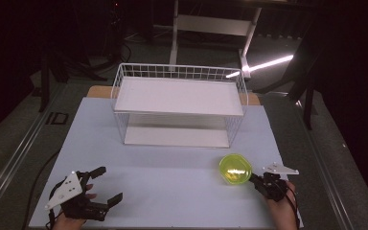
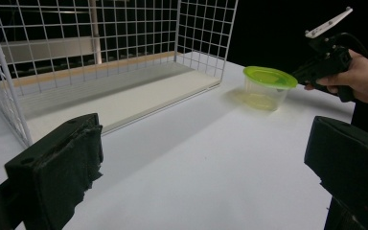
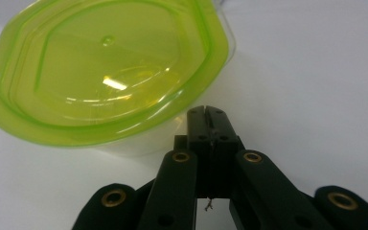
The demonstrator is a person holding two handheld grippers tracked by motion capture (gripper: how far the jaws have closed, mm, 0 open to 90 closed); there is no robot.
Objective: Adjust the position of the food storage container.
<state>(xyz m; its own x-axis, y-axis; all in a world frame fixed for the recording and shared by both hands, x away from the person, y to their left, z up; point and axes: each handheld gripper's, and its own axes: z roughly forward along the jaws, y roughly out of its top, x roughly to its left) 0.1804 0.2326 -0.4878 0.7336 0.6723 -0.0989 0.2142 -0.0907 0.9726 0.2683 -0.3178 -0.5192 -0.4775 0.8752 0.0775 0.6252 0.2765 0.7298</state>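
A clear tub with a lime-green lid (image 1: pixel 235 169) stands on the white table at the front right, also seen as the tub (image 2: pixel 268 88) and, close up, the lid (image 3: pixel 105 72). My right gripper (image 1: pixel 255 179) is shut, its tips right at the near rim of the lid; no part of the tub shows between the jaws. The same right gripper (image 2: pixel 297 76) appears held by a hand, and its closed tips (image 3: pixel 208 115) sit just below the rim. My left gripper (image 1: pixel 111 183) rests at the front left, open and empty, far from the tub, jaws wide apart (image 2: pixel 206 158).
A white wire rack (image 1: pixel 179 103) with an upper and a lower white board stands mid-table at the back; its mesh wall (image 2: pixel 206 33) is open toward me. White tabletop (image 1: pixel 172 177) stretches between the grippers. Dark floor and a stand lie beyond.
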